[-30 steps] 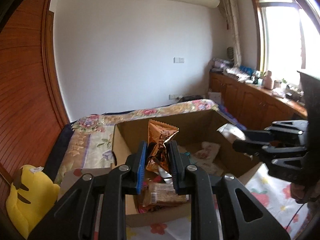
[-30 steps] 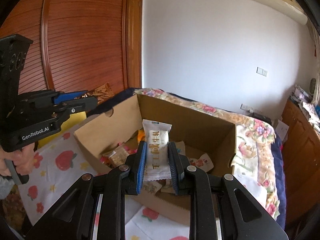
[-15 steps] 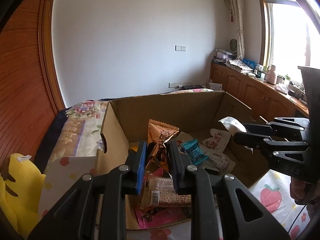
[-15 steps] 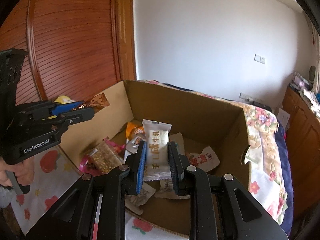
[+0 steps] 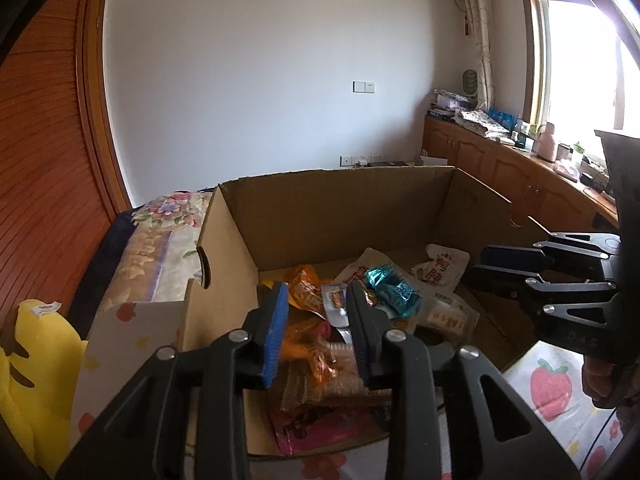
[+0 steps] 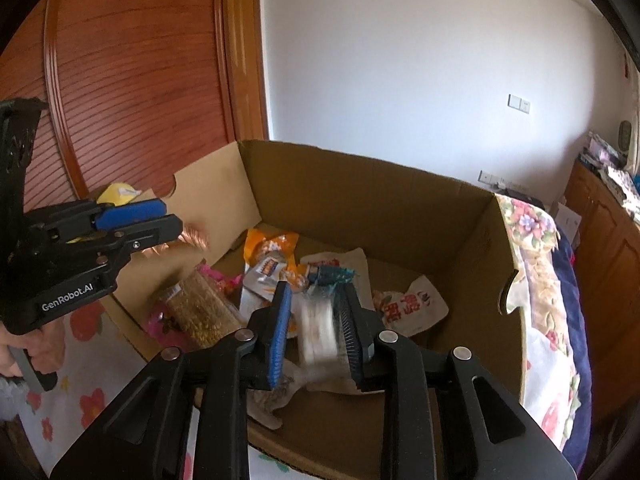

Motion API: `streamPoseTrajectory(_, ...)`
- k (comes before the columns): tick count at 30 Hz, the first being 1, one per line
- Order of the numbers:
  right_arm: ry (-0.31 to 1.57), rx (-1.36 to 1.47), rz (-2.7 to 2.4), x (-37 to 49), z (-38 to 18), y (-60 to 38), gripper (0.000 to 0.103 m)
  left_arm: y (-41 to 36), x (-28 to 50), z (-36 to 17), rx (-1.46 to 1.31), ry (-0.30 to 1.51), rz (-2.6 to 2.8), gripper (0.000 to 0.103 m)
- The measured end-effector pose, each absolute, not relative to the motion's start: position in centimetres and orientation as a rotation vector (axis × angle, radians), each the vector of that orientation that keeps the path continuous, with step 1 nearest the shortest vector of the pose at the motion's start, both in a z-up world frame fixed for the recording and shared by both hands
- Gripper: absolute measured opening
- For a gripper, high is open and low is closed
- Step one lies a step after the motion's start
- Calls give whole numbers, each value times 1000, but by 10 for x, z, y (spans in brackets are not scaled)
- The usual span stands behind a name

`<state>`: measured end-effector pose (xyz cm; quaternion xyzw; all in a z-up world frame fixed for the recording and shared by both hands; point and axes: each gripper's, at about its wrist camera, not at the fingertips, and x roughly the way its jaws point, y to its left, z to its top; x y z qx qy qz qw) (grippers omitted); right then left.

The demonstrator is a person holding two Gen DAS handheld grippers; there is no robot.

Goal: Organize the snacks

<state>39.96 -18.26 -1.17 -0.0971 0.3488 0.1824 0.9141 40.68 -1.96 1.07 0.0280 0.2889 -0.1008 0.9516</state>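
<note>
Two snack packets are just out of your grippers, both over the open cardboard box [image 5: 340, 216]. Your right gripper [image 6: 312, 320] has its jaws apart, and the white packet [image 6: 318, 330] shows blurred between them, touching neither pad clearly. Your left gripper [image 5: 318, 330] also has its jaws apart, with the copper-orange packet [image 5: 316, 360] loose below them on the snack pile. A teal wrapper [image 5: 394, 286] lies at 1 o'clock from your left gripper.
</note>
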Motion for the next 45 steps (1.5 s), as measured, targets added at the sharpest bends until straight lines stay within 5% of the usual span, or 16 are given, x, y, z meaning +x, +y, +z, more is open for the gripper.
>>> streamPoseTrajectory(30, 628, -128, 308, 215, 49, -184, 26, -27, 211, 62, 114, 513, -178, 32)
streamPoseTrajectory(45, 554, -118, 206, 138, 62, -183, 59, -28, 147, 60, 78, 497, -153, 47)
